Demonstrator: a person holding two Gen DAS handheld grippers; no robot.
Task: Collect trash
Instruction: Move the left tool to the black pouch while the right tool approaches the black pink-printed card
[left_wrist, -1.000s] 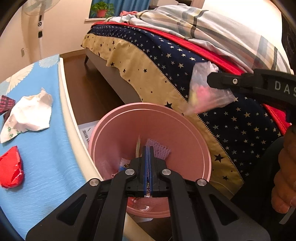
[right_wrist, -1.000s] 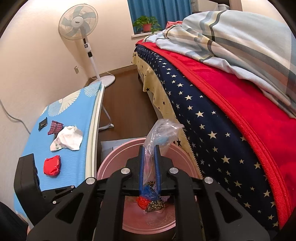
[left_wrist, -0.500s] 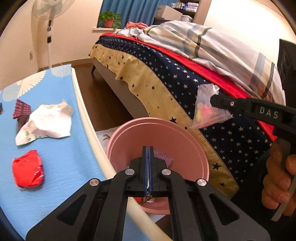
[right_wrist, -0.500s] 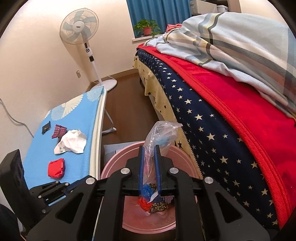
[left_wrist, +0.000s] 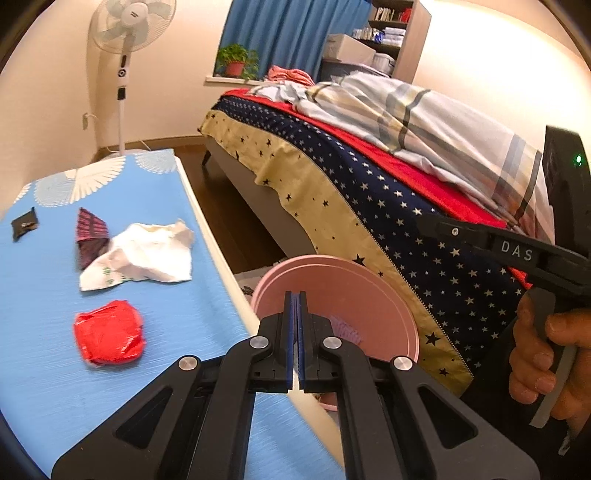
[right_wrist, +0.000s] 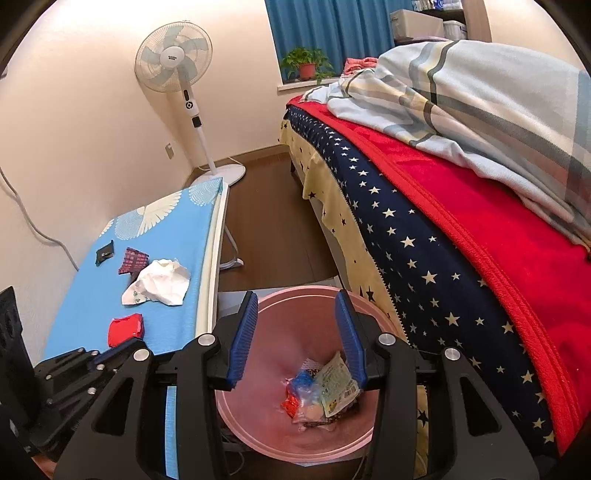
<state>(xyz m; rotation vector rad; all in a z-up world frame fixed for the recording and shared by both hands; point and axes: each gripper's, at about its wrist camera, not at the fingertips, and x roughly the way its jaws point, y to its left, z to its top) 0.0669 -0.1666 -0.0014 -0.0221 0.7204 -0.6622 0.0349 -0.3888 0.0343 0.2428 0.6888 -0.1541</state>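
Four scraps remain on the blue surface (left_wrist: 44, 332): red wrapper (left_wrist: 108, 333), white paper (left_wrist: 142, 256), plaid packet (left_wrist: 89, 232), black piece (left_wrist: 24, 224). Right gripper (right_wrist: 297, 332) jaws opening over the pink bin (right_wrist: 295, 306), nothing between them; dropped trash lies at the bin's bottom, 6 o'clock. Left gripper (left_wrist: 294, 314) clenched, empty. Drop step looks finished; next, likely open left and reach the red wrapper at its 9 o'clock.

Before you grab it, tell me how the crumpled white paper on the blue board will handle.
The crumpled white paper looks thin and creased, so probably light and floppy. Its raised folds should crush under the jaws. It lies loose, so it may slide.
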